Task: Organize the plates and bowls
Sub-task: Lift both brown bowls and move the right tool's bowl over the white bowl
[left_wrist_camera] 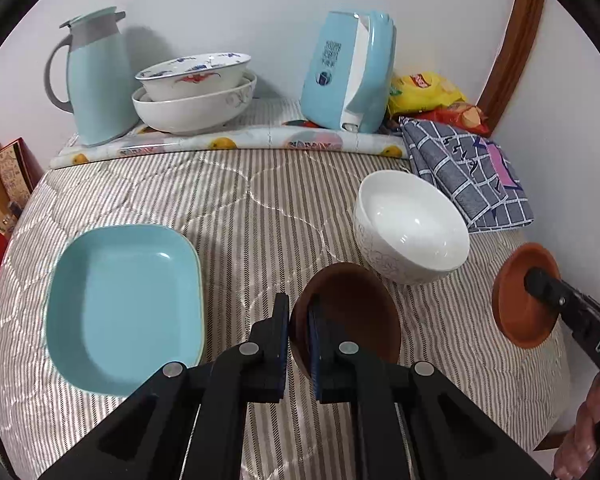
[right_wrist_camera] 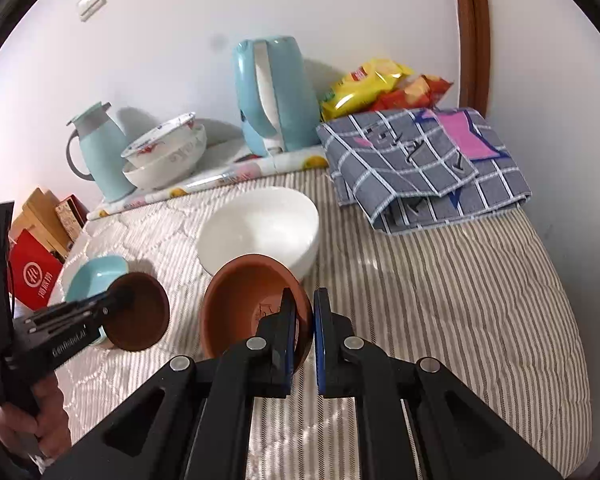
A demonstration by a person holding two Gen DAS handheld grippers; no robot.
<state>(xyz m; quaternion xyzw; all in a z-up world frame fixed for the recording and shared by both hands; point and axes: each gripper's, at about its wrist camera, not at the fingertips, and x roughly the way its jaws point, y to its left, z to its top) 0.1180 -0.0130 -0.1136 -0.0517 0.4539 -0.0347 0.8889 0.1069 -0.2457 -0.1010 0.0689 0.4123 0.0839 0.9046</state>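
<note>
Left wrist view: left gripper [left_wrist_camera: 299, 322] clamps rim of dark brown bowl [left_wrist_camera: 352, 316], white bowl [left_wrist_camera: 412, 224] at 1 o'clock.

Right wrist view: right gripper [right_wrist_camera: 303, 320] pinches rim of terracotta bowl [right_wrist_camera: 246, 300]. Rigid, brittle, likely light; rim pinch suits.

A square dish [left_wrist_camera: 124, 304] is lying at the left of the bed [left_wrist_camera: 260, 208], with a deep bowl [left_wrist_camera: 412, 228] sitting to its right. Behind them, two stacked bowls [left_wrist_camera: 194, 92] are standing between a jug [left_wrist_camera: 96, 76] and a kettle [left_wrist_camera: 350, 72]. A folded cloth [left_wrist_camera: 468, 176] is lying right of the kettle, snack bags [left_wrist_camera: 432, 96] behind it.
</note>
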